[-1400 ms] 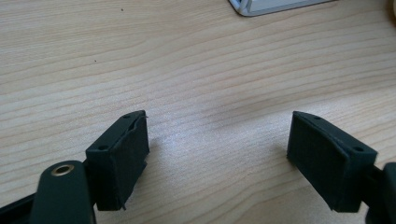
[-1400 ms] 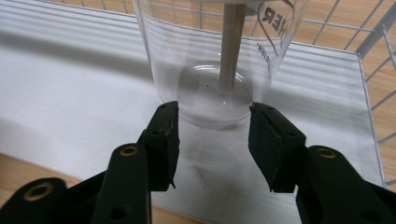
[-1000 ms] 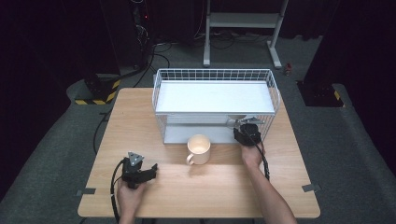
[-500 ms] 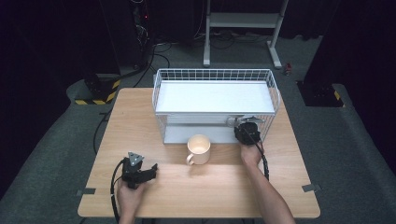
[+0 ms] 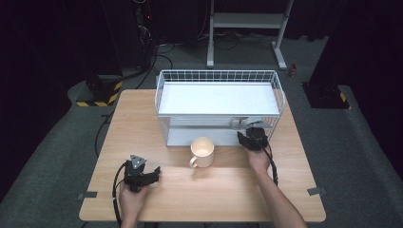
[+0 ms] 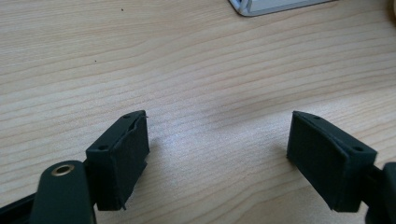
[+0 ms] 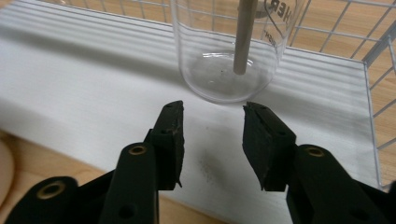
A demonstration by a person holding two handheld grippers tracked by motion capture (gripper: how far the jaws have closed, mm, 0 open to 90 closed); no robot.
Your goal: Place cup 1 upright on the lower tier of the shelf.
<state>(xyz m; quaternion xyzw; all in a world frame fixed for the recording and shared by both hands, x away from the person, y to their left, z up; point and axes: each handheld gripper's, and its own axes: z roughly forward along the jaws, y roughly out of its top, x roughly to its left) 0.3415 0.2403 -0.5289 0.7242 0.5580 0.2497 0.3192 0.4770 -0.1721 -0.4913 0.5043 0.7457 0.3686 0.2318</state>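
A clear glass beaker point(image 7: 224, 56) with a wooden stick point(image 7: 243, 37) standing in it sits on the white lower shelf point(image 7: 93, 84) of a wire rack point(image 5: 218, 76). My right gripper point(image 7: 212, 109) points at the beaker from just short of it. Its jaws have just been opening, and nothing is between them. In the high view the right gripper point(image 5: 248, 133) reaches in at the rack's front right. A cream mug point(image 5: 203, 151) stands on the table in front of the rack. My left gripper point(image 6: 217, 140) rests low over bare wood, open and empty, at the front left point(image 5: 153, 172).
The wooden table point(image 5: 214, 194) has free room along its front and left side. The rack's white upper shelf point(image 5: 218, 97) overhangs the lower one. Wire mesh point(image 7: 378, 70) closes the rack's side beside the beaker. Dark floor with cables surrounds the table.
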